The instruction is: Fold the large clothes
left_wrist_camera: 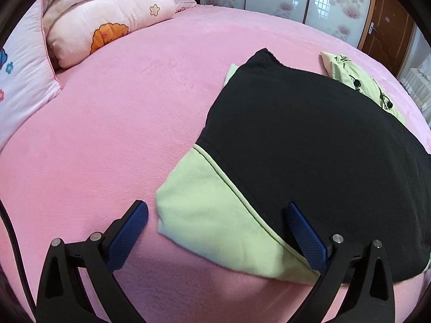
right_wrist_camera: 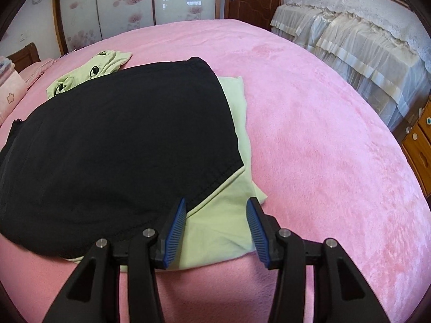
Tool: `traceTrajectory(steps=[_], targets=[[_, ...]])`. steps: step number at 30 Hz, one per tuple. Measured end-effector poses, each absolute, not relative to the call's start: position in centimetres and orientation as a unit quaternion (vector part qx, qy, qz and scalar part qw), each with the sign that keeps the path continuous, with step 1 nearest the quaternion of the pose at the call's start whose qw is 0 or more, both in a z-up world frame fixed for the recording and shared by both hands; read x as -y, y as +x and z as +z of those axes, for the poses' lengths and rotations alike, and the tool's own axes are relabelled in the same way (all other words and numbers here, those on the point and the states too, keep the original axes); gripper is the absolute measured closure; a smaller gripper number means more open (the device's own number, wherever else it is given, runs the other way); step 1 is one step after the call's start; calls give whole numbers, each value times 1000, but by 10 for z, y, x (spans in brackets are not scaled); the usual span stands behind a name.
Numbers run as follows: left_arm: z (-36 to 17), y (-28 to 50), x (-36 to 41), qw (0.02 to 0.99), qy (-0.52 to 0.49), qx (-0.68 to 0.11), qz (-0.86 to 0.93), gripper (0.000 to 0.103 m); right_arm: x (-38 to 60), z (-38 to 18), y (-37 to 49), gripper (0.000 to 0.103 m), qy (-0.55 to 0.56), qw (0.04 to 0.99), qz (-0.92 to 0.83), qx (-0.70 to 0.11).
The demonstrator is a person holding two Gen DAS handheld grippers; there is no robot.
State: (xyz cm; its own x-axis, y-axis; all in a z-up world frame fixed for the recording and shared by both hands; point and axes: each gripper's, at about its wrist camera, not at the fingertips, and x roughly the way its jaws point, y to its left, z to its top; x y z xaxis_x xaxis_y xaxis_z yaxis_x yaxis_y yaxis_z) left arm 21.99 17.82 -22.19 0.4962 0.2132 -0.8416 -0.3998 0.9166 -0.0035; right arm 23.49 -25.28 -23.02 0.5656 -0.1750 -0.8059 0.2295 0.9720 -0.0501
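Note:
A black garment point(left_wrist_camera: 309, 140) lies folded flat on top of a light green garment point(left_wrist_camera: 204, 215) on the pink bed point(left_wrist_camera: 113, 134). My left gripper point(left_wrist_camera: 216, 212) is open, its jaws spread wide over the green garment's near left corner. In the right wrist view the black garment point(right_wrist_camera: 121, 148) covers most of the green garment point(right_wrist_camera: 223, 220). My right gripper point(right_wrist_camera: 216, 207) is open, its jaws on either side of the green garment's near right corner. Neither gripper holds cloth.
A green hood with printed eyes point(left_wrist_camera: 358, 80) sticks out at the far end, also in the right wrist view point(right_wrist_camera: 91, 72). Folded pink quilts point(left_wrist_camera: 102, 27) lie at the far left. A covered bed point(right_wrist_camera: 358, 43) and wooden drawers point(right_wrist_camera: 420, 148) stand to the right.

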Motion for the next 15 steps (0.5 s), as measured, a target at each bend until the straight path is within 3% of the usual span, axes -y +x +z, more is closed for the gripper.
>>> traceTrajectory(steps=[15], targets=[[-125, 168, -134, 902, -95, -406, 111, 1, 229, -187, 200, 56, 116, 877, -46, -464]])
